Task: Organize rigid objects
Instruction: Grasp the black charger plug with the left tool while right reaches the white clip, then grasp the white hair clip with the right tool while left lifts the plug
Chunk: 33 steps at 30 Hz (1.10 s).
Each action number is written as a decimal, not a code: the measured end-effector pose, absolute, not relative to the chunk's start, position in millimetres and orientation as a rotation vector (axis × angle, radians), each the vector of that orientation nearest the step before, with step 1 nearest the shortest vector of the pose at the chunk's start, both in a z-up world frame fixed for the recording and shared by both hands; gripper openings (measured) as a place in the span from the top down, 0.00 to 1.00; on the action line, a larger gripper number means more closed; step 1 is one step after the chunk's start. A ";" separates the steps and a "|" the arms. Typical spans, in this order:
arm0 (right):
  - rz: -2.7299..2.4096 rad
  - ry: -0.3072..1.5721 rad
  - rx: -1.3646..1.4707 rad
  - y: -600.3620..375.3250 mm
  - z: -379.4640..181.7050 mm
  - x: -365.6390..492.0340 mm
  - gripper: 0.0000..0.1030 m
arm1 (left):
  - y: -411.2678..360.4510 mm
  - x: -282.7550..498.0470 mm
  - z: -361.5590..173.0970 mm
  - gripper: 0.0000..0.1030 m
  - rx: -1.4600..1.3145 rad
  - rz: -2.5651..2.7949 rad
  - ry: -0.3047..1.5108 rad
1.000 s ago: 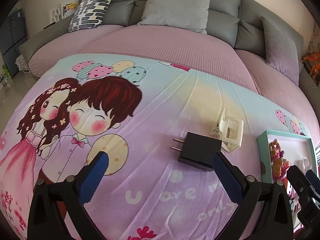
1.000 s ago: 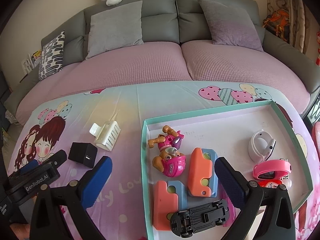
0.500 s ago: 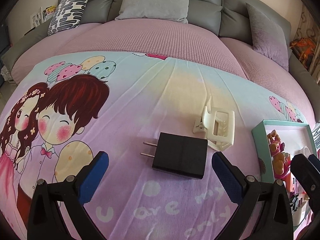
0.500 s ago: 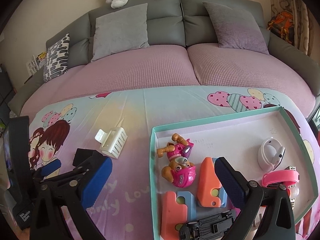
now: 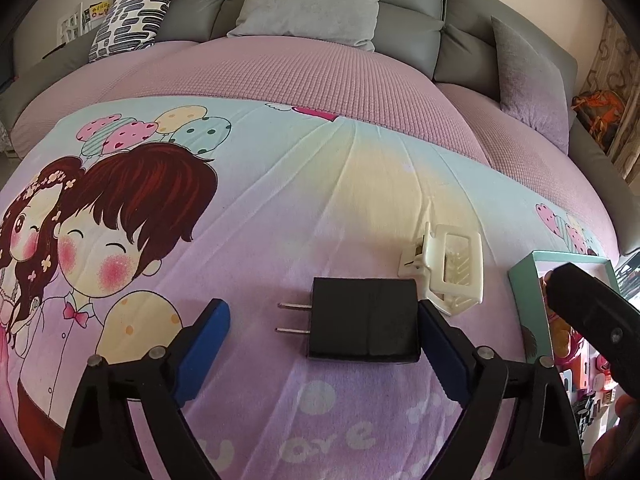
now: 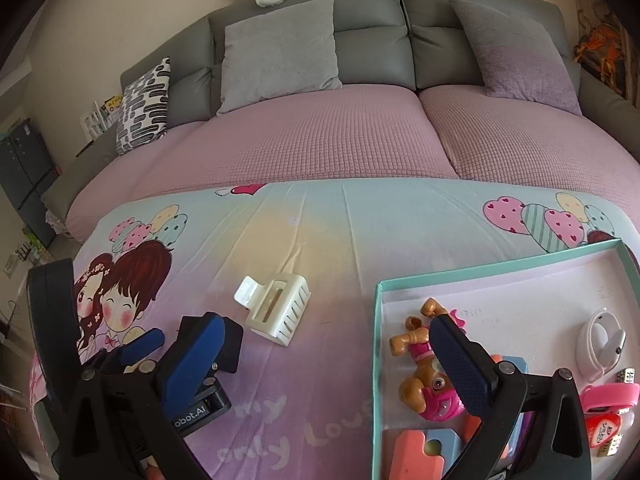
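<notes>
On the cartoon bedsheet [image 5: 248,208], the black charger [image 5: 364,320] lies flat between the left tool's [image 5: 322,342] pads, prongs pointing left; jaws have just been closing but remain wide, right pad about touching the body, left pad clear. Center first, then clamp the body's flat sides, not the prongs. White hair clip [image 5: 448,268] sits just beside — don't snag it. Right tool [image 6: 332,364] gapes empty over the teal box [image 6: 378,344].

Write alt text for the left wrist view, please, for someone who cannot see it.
A hand-held gripper with blue pads, its jaws just closing, straddles a black plug adapter lying on a cartoon-print blanket. A cream hair claw clip lies just behind it, and a teal-rimmed box of toys sits at right.
</notes>
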State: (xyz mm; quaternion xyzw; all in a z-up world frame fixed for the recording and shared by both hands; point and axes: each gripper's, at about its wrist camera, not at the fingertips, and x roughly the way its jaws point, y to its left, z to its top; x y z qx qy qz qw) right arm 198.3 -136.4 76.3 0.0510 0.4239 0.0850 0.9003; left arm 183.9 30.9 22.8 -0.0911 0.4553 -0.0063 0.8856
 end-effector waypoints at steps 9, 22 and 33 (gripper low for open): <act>0.229 0.916 0.054 -105.9 67.6 220.0 0.01 | 51.3 180.9 24.3 0.25 -0.247 0.010 0.971; 0.237 0.977 -0.034 -72.7 42.6 241.3 0.14 | 107.7 169.5 17.6 0.25 -0.290 0.186 1.008; 0.209 1.014 -0.015 -70.6 25.4 248.2 0.25 | 109.7 170.8 14.4 0.25 -0.294 0.178 0.997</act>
